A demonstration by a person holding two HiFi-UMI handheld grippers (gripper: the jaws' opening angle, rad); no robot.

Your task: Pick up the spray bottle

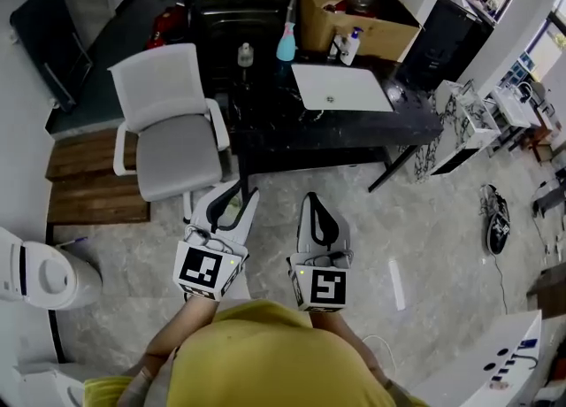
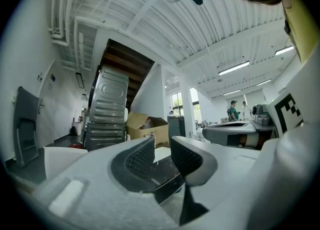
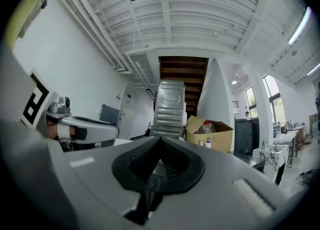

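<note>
- I'm holding both tongs level over the floor, well short of the black tabletop (image 1: 354,131).
- Left tongs (image 1: 240,193) (image 2: 162,141) are sitting slightly apart, released, with nothing between them.
- Right tongs (image 1: 311,198) (image 3: 160,141) are clenching tip to tip, empty.
- Blue spray bottle (image 1: 286,42) is standing upright at the tabletop's far edge, just beside the cardboard box (image 1: 354,7) and behind the white laptop (image 1: 341,88).

No letters, numbers or brand names can be read anywhere. The left gripper (image 1: 234,197) and right gripper (image 1: 316,202) each bear a cube showing only black-and-white square marker patterns. Any print on the pale blue plastic spray bottle (image 1: 286,42) is too small to read.
</note>
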